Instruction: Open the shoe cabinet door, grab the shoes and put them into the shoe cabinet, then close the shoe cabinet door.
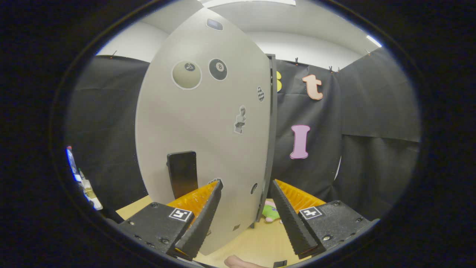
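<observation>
Fingers stand spread apart, gripping nothing, with the free edge of the shoe cabinet door between them. That door stands upright on the tabletop, swung out toward the camera, carrying several stickers and a dark handle low on its face. Behind the door's edge, a small green and pink item lies on the tabletop; what it is cannot be told.
</observation>
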Demonstrator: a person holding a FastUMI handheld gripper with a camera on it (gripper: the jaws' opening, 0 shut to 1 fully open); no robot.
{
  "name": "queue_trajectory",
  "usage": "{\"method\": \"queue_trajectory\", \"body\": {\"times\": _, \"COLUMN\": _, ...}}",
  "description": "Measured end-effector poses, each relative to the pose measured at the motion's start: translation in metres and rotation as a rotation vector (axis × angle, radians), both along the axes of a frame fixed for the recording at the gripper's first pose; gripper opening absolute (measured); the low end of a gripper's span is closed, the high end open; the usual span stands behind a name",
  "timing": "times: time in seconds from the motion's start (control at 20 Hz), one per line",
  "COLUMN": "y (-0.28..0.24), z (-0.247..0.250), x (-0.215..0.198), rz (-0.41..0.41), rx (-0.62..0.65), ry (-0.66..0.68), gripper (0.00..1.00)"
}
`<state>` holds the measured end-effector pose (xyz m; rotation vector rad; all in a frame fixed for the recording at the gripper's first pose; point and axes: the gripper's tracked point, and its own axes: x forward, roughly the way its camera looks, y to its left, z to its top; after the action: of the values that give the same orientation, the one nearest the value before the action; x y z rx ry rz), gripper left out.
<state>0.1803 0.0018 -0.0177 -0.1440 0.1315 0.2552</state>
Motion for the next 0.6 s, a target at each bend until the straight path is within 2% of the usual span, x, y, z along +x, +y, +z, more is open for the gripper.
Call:
{"method": "queue_trajectory", "body": {"times": 0.2, "y": 0.031, "z": -0.005, "x": 0.011, "rz": -0.012, "rx": 0.006, "ry": -0.019, "gripper": 0.91}}
{"method": "queue_trajectory", "body": {"times": 0.5, "y": 0.116, "z": -0.010, "x": 0.029, "rz": 0.026, "rx": 0.109, "ry": 0.001, "gripper": 0.91}}
{"method": "queue_trajectory", "body": {"times": 0.6, "y": 0.138, "z": -0.017, "x": 0.035, "rz": 0.042, "rx": 0.127, "ry": 0.016, "gripper": 0.95}}
